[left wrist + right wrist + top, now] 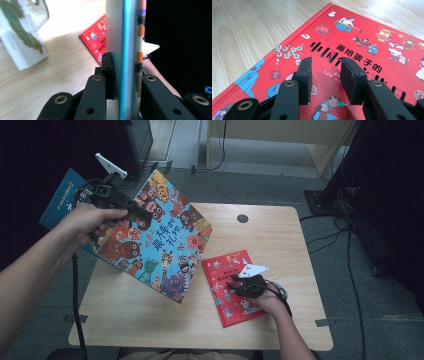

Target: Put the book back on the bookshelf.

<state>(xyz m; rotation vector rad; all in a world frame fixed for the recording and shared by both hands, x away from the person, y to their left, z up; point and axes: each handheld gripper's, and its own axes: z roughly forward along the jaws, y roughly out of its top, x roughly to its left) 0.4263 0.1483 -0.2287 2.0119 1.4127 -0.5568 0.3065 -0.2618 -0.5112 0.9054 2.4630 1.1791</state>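
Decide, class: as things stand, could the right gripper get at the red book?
Probably yes. The right gripper sits right over the red book, jaws apart with nothing between them, while the left gripper holds the blue book off to the side.

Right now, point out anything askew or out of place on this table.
The big blue animal-cover picture book hangs tilted above the wooden table, clamped at its edge by the left claw. The red picture book lies flat but skewed.

Animal picture book (155, 237): tilted, raised above the desk's (150, 315) left half, its near corner over the desktop.
Left gripper (145, 214): at that book's far-left edge, book between its fingers (108, 72).
Small picture book (231, 287): flat on desk, right of centre.
Right gripper (232, 282): on small picture book.
Third book (62, 200): behind the left hand (92, 220), beyond desk's left edge.
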